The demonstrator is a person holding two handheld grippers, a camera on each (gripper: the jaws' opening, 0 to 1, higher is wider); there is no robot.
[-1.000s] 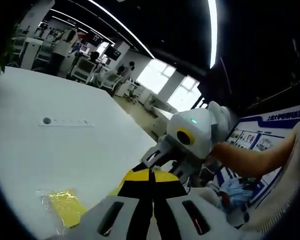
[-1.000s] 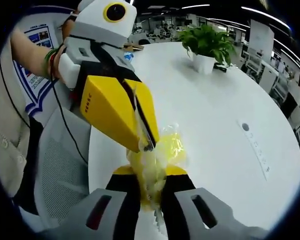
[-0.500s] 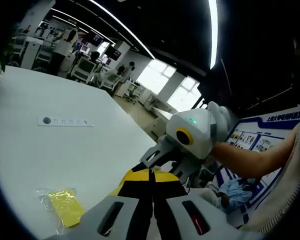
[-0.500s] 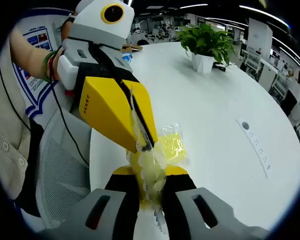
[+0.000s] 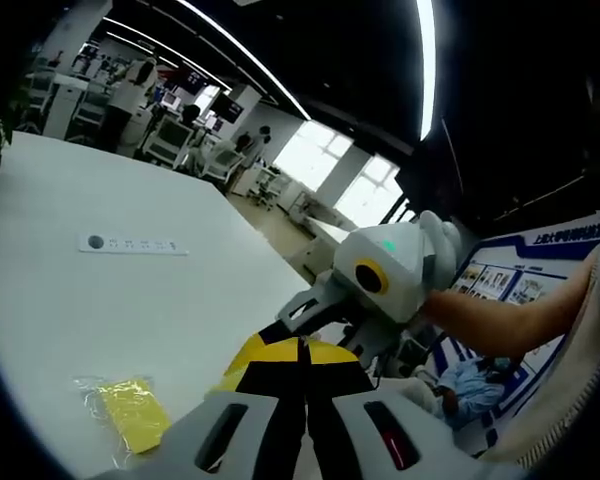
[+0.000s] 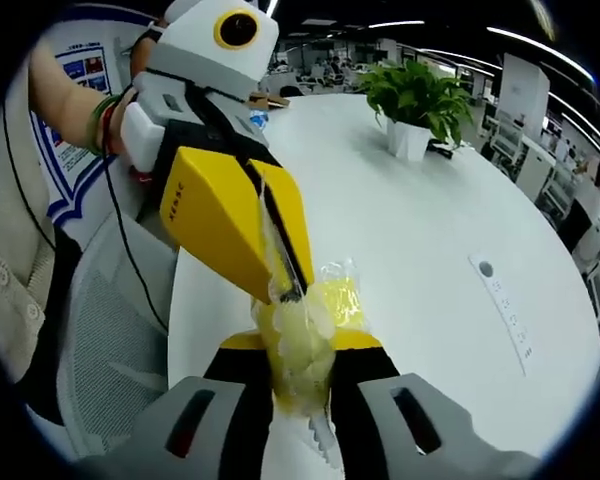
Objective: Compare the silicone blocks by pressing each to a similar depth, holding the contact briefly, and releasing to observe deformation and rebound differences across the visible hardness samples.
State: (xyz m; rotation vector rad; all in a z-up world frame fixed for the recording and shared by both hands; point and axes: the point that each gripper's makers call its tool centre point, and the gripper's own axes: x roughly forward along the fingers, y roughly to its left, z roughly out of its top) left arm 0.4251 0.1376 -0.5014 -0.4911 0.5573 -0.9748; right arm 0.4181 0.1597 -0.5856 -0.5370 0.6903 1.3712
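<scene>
Both grippers meet over the near edge of the white table (image 6: 420,230), which serves as landmark here. In right gripper view, the right gripper (image 6: 300,372) has its jaws closed on a clear plastic bag (image 6: 298,345) w/ a pale yellow silicone block inside; bag bunches up between the jaw tips. The left gripper (image 6: 285,290) comes in from the left side, its yellow jaws pinched together on the top of the same bag, so both are clamped on one packet, held just above the table edge nearest the person. A second bagged yellow block (image 5: 130,412) lies flat on the table, seen in left gripper view, apart from both grippers and nearer the table edge than the white power strip (image 5: 132,243), which sits further in toward the table's middle. Potted plant (image 6: 416,100) stands at the far side of the table. In left gripper view that gripper's own jaws look shut, tips meeting. Progress, judging by this: early, prob still unpacking. Sample is still in its bag, no block is bare on the table, nothing being pressed. Left to do: get blocks out, lay them down, press each to similar depth, hold, release, compare rebound. Only two samples visible; hardness can't be told from here.
</scene>
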